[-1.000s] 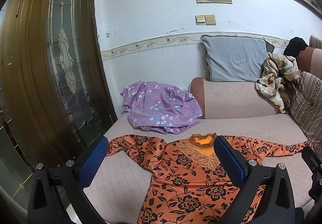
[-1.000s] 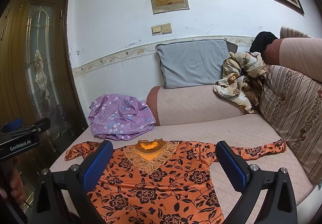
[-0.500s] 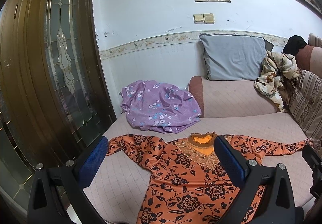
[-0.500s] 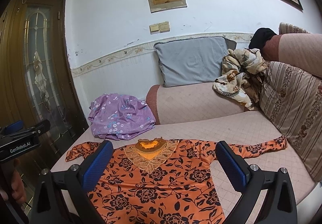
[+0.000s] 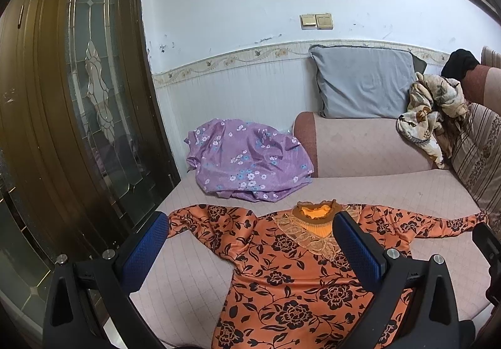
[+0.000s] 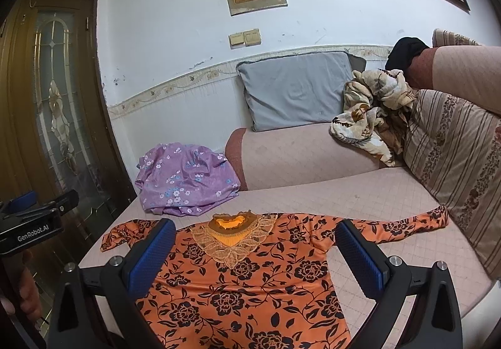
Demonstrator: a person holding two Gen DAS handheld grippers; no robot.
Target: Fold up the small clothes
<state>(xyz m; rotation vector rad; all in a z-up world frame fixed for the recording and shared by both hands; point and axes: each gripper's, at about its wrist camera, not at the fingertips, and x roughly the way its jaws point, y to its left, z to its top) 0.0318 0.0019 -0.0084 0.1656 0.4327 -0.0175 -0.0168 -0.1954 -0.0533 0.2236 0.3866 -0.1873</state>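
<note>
1. Orange blouse [image 5: 291,280] lies flat, sleeves spread, on the sofa seat [image 5: 391,192]. Left gripper [image 5: 250,242] released, fingers wide apart above its left shoulder, apart from the cloth.
2. Right gripper [image 6: 253,248] released, hovering over the blouse chest, collar between its fingers.
3. Blouse: satiny, black flower print, lace collar [image 6: 231,242].
4. Behind the blouse: crumpled purple floral garment [image 5: 247,167]; grey pillow [image 6: 297,92] on the armrest. Seat cover: quilted pink grid.
</note>
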